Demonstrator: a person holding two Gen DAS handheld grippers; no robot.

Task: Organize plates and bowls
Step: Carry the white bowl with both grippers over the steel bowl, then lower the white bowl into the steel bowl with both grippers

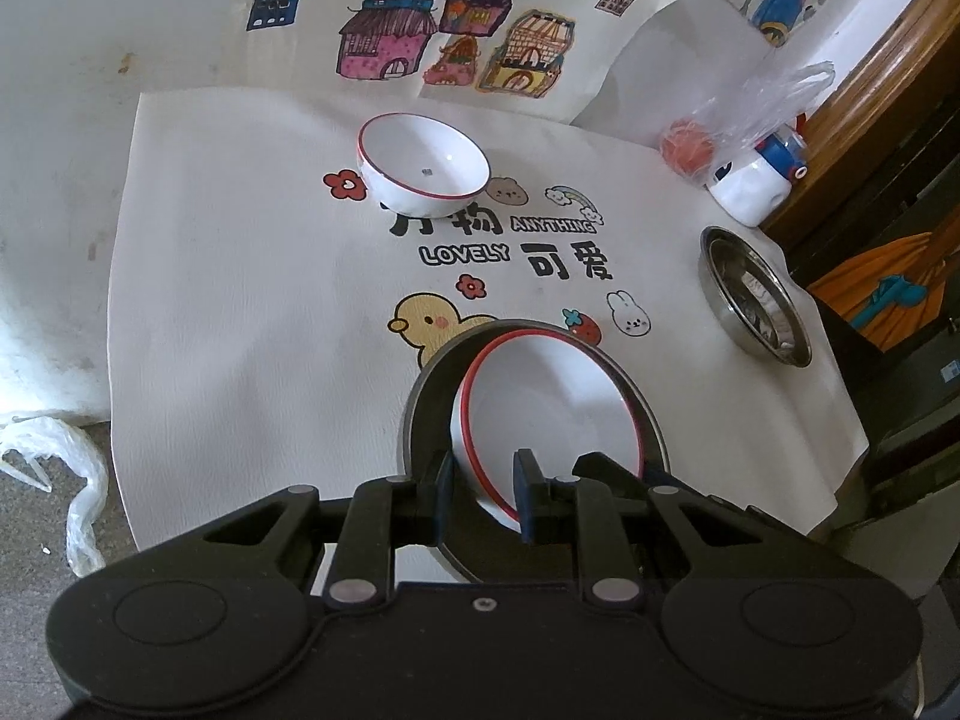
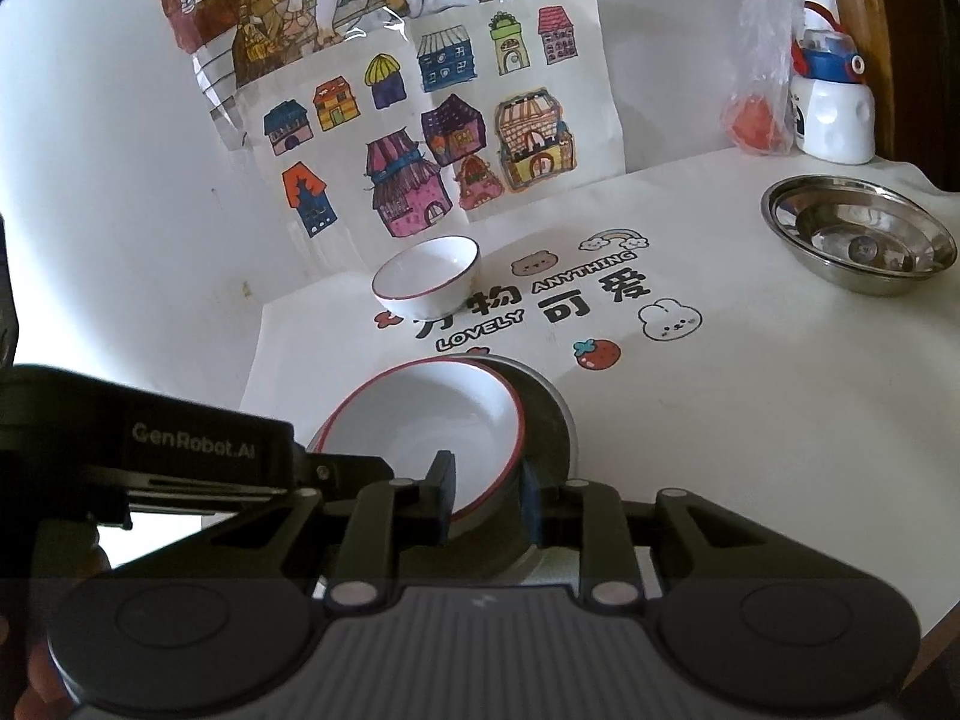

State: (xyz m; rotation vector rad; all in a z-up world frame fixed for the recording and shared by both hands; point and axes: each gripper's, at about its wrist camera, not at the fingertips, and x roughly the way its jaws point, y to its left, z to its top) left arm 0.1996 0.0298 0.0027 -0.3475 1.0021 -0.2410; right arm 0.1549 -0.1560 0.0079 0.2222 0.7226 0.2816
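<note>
A white plate with a red rim lies tilted inside a dark grey plate on the near part of the printed mat. My left gripper is shut on the white plate's near rim. Its black body reaches in from the left in the right wrist view. My right gripper also grips that rim, one finger inside the white plate and one over the dark plate. A white bowl with a red rim stands alone at the back of the mat.
Stacked steel dishes sit at the mat's right edge. Behind them are a white and blue bottle and a plastic bag with something red. Drawings of houses lean on the back wall.
</note>
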